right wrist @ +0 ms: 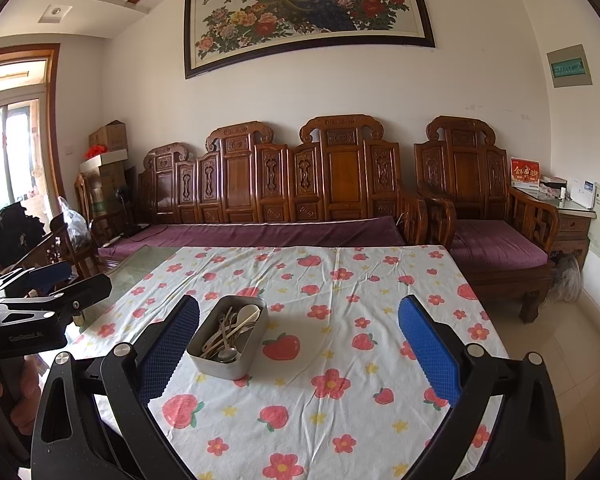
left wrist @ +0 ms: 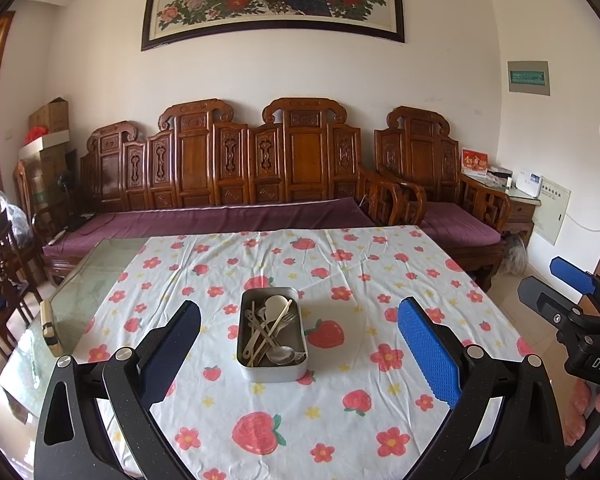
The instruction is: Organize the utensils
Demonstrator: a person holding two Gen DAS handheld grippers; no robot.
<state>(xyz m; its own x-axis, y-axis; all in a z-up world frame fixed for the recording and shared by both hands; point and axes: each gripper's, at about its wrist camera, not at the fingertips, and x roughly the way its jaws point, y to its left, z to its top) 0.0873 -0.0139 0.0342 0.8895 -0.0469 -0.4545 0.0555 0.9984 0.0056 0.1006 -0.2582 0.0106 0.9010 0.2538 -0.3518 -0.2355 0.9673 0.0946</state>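
Note:
A grey metal tin (left wrist: pixel 273 372) stands in the middle of the table and holds several utensils (left wrist: pixel 270 330): spoons, forks and pale chopsticks lying in a heap. My left gripper (left wrist: pixel 300 348) hovers short of the tin, open, its blue pads wide on either side and empty. In the right wrist view the tin (right wrist: pixel 224 362) sits left of centre, close to the left pad. My right gripper (right wrist: pixel 300 344) is open and empty too. The right gripper (left wrist: pixel 580 296) shows at the right edge of the left wrist view, the left gripper (right wrist: pixel 44 284) at the other view's left edge.
A floral tablecloth (left wrist: pixel 340 420) covers most of a glass-topped table (left wrist: pixel 88 284); bare glass shows at the left. A carved wooden sofa (left wrist: pixel 228 168) with purple cushions stands behind the table. A person's hand (right wrist: pixel 4 396) holds the left gripper's handle.

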